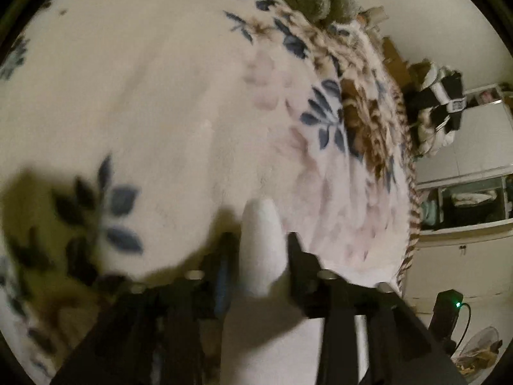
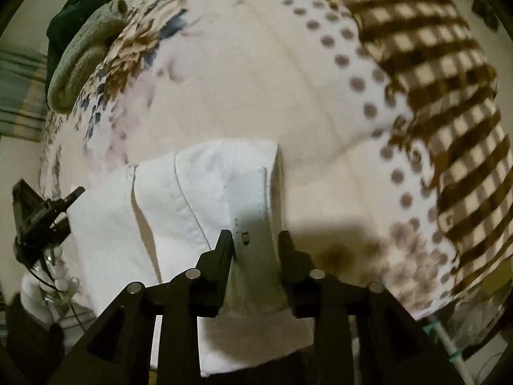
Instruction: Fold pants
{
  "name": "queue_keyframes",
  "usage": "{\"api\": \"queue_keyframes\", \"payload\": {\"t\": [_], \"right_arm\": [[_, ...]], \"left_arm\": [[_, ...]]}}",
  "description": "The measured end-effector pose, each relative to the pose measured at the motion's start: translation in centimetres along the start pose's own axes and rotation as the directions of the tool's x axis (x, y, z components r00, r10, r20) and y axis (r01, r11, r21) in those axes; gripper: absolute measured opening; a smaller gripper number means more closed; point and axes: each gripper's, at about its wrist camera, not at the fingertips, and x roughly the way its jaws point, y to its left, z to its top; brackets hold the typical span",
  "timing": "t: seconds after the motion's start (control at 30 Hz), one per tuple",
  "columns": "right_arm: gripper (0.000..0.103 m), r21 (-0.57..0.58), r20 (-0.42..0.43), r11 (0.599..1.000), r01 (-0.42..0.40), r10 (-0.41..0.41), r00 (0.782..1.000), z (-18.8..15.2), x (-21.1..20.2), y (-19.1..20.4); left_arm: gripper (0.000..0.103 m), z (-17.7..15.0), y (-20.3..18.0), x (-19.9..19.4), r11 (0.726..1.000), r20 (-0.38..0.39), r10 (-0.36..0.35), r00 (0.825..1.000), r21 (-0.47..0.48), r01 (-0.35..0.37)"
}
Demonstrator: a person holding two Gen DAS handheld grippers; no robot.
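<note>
White pants (image 2: 179, 199) lie folded on a flowered blanket (image 2: 243, 73), with the inside of the waistband and its label (image 2: 253, 221) turned up. My right gripper (image 2: 255, 239) points steeply down and is shut on that waistband, which fills the gap between its fingers. In the left wrist view a bulging fold of the white pants (image 1: 261, 234) stands between the fingers of my left gripper (image 1: 259, 245), which is shut on it. The right wrist view shows the left gripper (image 2: 48, 211) at the pants' left edge, held by a white-gloved hand (image 2: 35, 292).
A rolled grey-green towel (image 2: 83, 54) and dark cloth (image 2: 83, 3) lie at the blanket's far left corner. A brown checked border (image 2: 449, 102) runs along its right side. Past the bed edge stand white cabinets (image 1: 465, 147) and a black device with a green light (image 1: 449, 308).
</note>
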Motion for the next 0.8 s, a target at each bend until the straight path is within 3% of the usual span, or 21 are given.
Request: {"api": "queue_keyframes", "payload": {"t": [0.03, 0.1, 0.23, 0.33, 0.4, 0.47, 0.57, 0.73, 0.8], "right_arm": [[0.039, 0.013, 0.006, 1.0, -0.019, 0.019, 1.0, -0.3, -0.6, -0.3], [0.057, 0.059, 0.038, 0.997, -0.046, 0.043, 0.998, -1.4, -2.4, -1.2], [0.058, 0.218, 0.055, 0.97, -0.104, 0.094, 0.994, -5.2, -4.6, -3.4], [0.058, 0.351, 0.032, 0.915, -0.2, 0.202, 0.979, -8.3, -3.2, -4.8], [0.058, 0.396, 0.017, 0.895, -0.208, 0.219, 0.976, -9.5, -1.8, -4.8], [0.058, 0.426, 0.009, 0.877, -0.22, 0.239, 0.971, -10.4, -0.5, -4.6], [0.058, 0.431, 0.001, 0.875, -0.222, 0.245, 0.969, -11.2, 1.2, -3.9], [0.057, 0.422, 0.031, 0.881, -0.214, 0.221, 0.975, -11.6, 1.9, -3.1], [0.051, 0.425, 0.035, 0.88, -0.212, 0.217, 0.975, -11.3, 2.1, -3.0]], "left_arm": [[0.07, -0.4, -0.3, -0.6, 1.0, 0.002, 0.02, 1.0, 0.013, -0.02], [0.093, -2.0, -1.4, -2.8, 0.997, 0.036, 0.059, 0.998, 0.056, -0.061], [0.093, -6.0, -2.6, -5.1, 0.987, 0.052, 0.124, 0.991, 0.093, -0.128], [0.093, -9.6, -3.6, -3.7, 0.968, 0.011, 0.223, 0.975, 0.117, -0.222], [0.093, -11.6, -4.0, -1.9, 0.959, -0.04, 0.253, 0.967, 0.138, -0.246], [0.093, -13.0, -4.0, 0.0, 0.948, -0.085, 0.292, 0.953, 0.156, -0.277], [0.094, -14.0, -4.0, 1.9, 0.945, -0.107, 0.303, 0.947, 0.158, -0.285], [0.1, -13.6, -4.4, 3.4, 0.946, -0.112, 0.302, 0.947, 0.155, -0.284], [0.101, -13.4, -4.6, 3.8, 0.948, -0.117, 0.3, 0.947, 0.148, -0.282]]}}
